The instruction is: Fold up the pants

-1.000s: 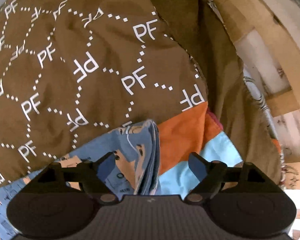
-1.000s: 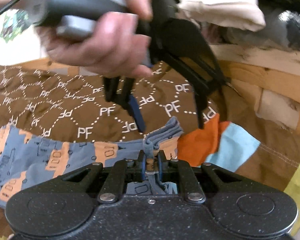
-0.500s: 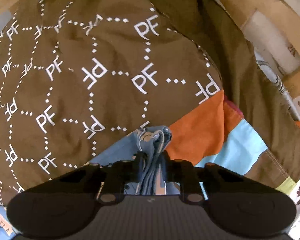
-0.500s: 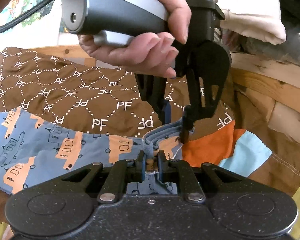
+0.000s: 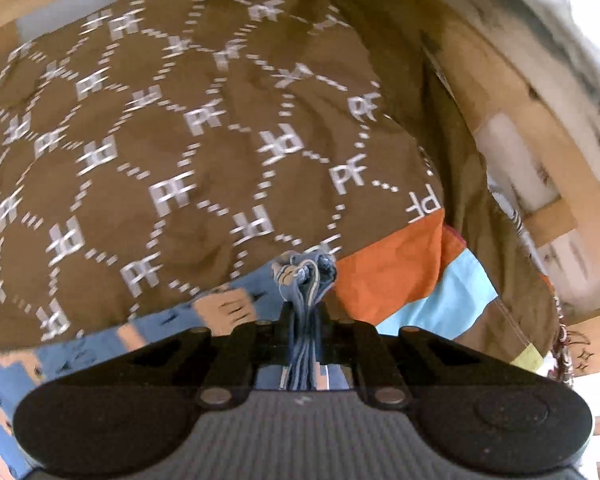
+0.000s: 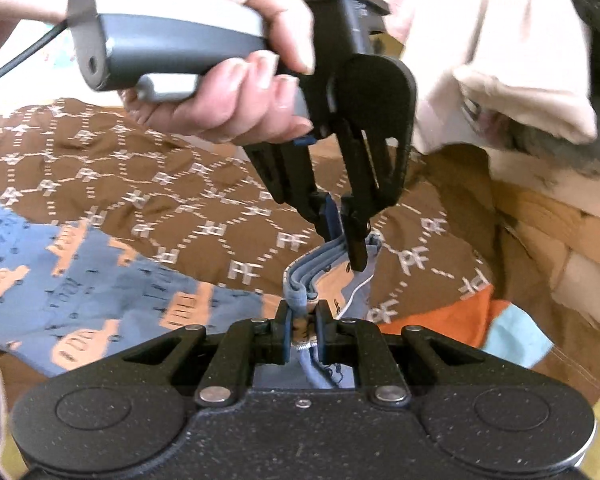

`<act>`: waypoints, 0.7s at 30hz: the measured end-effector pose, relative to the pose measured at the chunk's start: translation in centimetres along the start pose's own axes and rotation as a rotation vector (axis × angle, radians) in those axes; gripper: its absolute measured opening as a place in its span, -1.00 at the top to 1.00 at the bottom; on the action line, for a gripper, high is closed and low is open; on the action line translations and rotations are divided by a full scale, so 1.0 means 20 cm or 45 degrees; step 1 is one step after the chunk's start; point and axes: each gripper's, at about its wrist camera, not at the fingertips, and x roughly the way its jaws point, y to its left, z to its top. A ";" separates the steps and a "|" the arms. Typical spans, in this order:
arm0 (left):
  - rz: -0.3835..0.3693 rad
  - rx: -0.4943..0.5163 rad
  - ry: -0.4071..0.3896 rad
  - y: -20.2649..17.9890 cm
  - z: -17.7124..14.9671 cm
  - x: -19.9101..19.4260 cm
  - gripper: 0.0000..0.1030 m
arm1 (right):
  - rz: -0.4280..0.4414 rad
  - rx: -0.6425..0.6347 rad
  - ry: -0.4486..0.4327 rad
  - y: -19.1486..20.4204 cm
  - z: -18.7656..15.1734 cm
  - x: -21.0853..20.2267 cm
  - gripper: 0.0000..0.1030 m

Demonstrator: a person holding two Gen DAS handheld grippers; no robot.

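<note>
While clamped, pants (image 6: 100, 292) edge bunched between right claw (image 6: 302, 320), left claw (image 6: 342, 232).

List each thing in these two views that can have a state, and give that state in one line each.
Left tool: shut on the pants' bunched edge.
Right tool: shut on the same bunched edge, nearer the camera.
Pants: blue with orange print, layers gathered at the held end, the rest lying on the bedspread.
Bedspread: brown, spread out, wrinkled.

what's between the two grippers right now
A short bunched stretch of the pants, pinched by both the left gripper and right gripper; the right wrist view shows it.
</note>
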 end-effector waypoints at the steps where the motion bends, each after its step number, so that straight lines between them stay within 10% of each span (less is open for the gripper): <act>1: -0.020 -0.033 -0.021 0.06 -0.03 -0.04 0.80 | 0.023 -0.015 -0.007 0.02 0.00 -0.01 0.76; 9: -0.082 -0.290 -0.086 0.49 -0.26 -0.14 0.80 | 0.246 -0.124 -0.007 0.20 0.03 -0.03 0.77; 21: -0.076 -0.318 -0.081 0.82 -0.49 -0.01 0.79 | 0.424 -0.231 0.172 0.44 -0.05 0.09 0.77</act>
